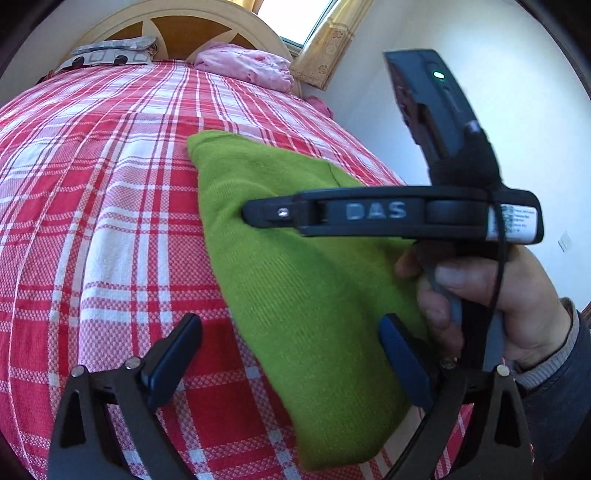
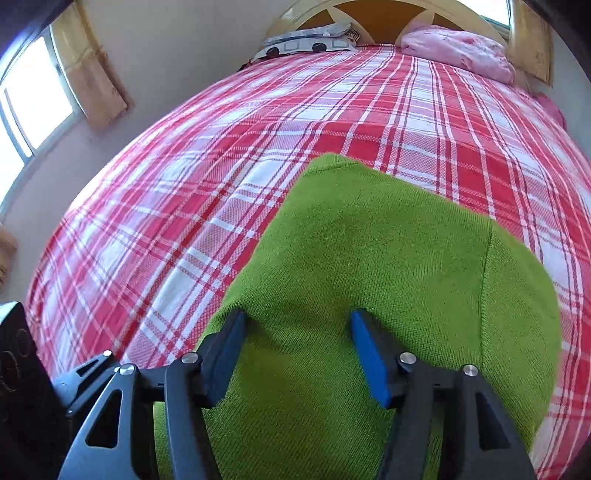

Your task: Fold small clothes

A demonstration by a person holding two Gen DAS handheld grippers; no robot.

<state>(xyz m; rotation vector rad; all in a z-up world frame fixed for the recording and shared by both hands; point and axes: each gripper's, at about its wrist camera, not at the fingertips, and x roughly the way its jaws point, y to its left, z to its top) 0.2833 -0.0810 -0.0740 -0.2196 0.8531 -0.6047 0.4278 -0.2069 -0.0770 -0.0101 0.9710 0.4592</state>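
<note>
A green knit garment (image 1: pixel 295 280) lies flat on the red-and-white checked bedspread (image 1: pixel 92 206), folded into a compact shape. My left gripper (image 1: pixel 291 354) is open and empty, hovering over the garment's near left edge. The right gripper's body shows side-on in the left wrist view (image 1: pixel 332 216), over the garment, held by a hand (image 1: pixel 498 306). In the right wrist view the right gripper (image 2: pixel 297 350) is open, its blue pads (image 2: pixel 369 354) spread just above the garment (image 2: pixel 369 258); nothing is between them.
A pink bundle of cloth (image 1: pixel 247 66) and a patterned pillow (image 1: pixel 110 53) lie at the wooden headboard (image 1: pixel 177 22). A wall and curtained window (image 2: pixel 33 96) run along the bed's left side. The bedspread (image 2: pixel 258 122) stretches beyond the garment.
</note>
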